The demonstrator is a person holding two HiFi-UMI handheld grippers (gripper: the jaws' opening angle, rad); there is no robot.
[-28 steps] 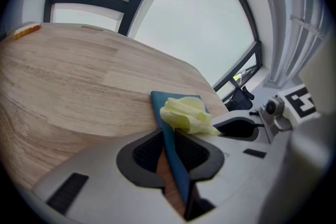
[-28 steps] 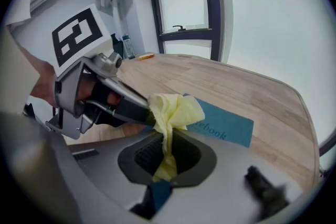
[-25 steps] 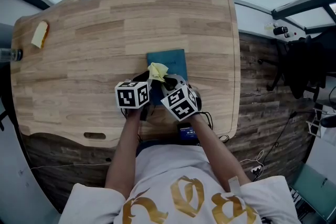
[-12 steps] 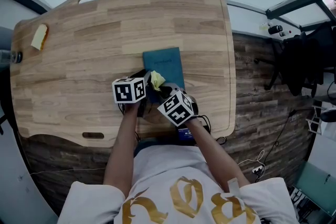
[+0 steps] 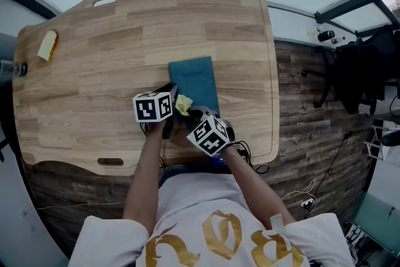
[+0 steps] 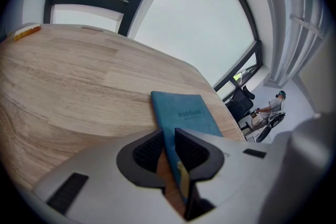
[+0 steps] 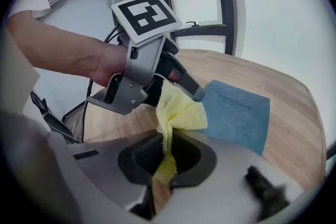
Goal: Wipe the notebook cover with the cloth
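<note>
I am pinching the near edge of the flat teal notebook point(image 5: 195, 81) in my left gripper point(image 6: 169, 139) and clamping the crumpled yellow cloth point(image 7: 181, 110), at that edge, in my right gripper point(image 7: 167, 147); wiping hard risks tugging the notebook free.

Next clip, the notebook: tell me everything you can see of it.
The notebook is a slim teal rectangle with a matte, soft-looking cover printed "notebook" in small dark letters. It lies closed and flat on the wooden table, towards the person's side. The left gripper pinches its near edge, and the yellow cloth held by the right gripper lies over its near left corner.
</note>
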